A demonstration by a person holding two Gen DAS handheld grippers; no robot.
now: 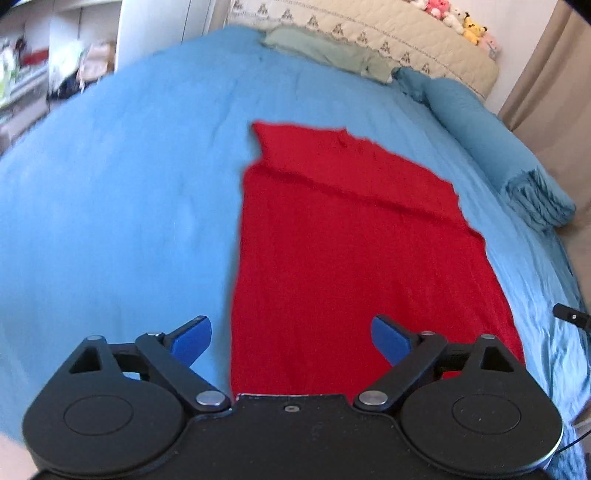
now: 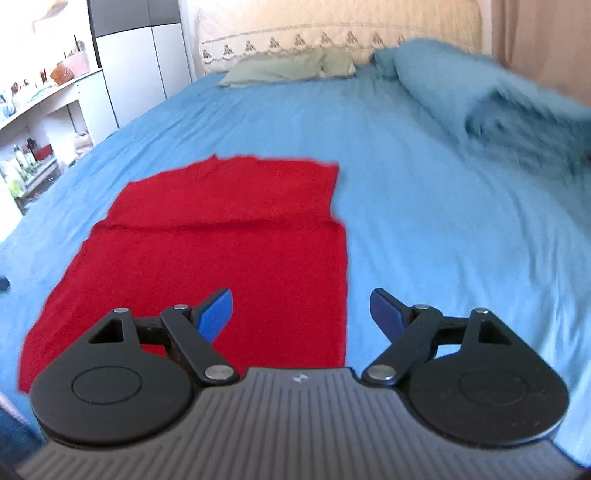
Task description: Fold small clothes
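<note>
Red garment point(image 1: 354, 236), plain. Bed sheet point(image 1: 129, 192), light blue, plain. Rolled blanket point(image 1: 491, 136), far right, teal. Pillow point(image 2: 280, 68), far, pale green. Headboard cover point(image 2: 332, 33), cream, with a row of dark motifs.

Red garment point(image 1: 347, 251): matt, fuzzy knit cloth. Blue bedsheet point(image 1: 122, 177): smooth matt cloth.

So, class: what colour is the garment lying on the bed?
Red garment, plain, clearest in the right wrist view.
</note>
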